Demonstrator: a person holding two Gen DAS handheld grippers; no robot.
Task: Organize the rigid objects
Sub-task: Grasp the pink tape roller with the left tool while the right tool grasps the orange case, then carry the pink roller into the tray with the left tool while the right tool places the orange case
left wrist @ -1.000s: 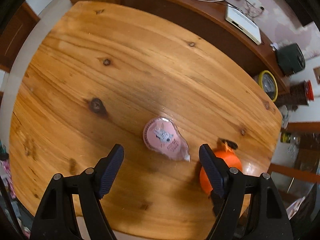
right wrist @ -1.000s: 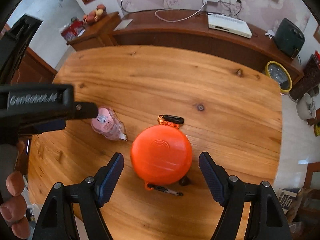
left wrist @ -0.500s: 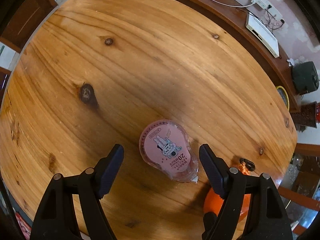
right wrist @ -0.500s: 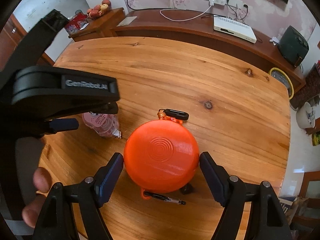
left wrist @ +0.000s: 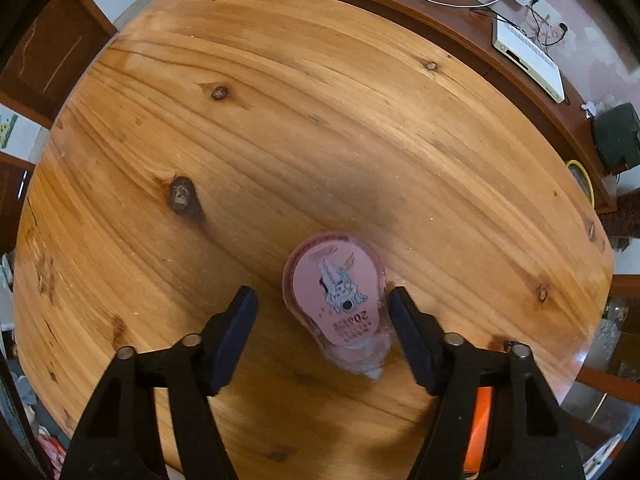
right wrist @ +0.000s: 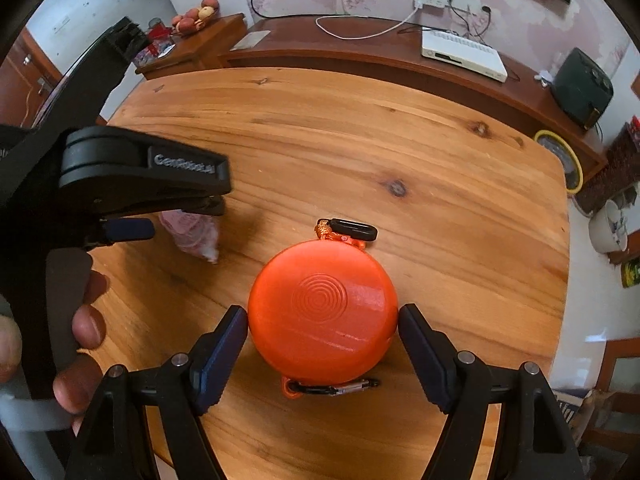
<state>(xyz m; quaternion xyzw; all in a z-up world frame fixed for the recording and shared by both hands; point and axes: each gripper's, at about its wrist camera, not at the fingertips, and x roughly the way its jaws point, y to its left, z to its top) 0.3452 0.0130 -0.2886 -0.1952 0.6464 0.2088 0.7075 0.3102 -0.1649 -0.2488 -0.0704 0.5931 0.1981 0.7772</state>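
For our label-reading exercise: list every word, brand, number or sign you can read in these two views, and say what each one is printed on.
"GenRobot.AI", slightly blurred, on the side of the left gripper in the right wrist view.
"20", seen upside down, on the pink label of the correction tape dispenser; the smaller print around it and the logo near its far end are too small to read.
The orange round case bears only raised rings, no text.
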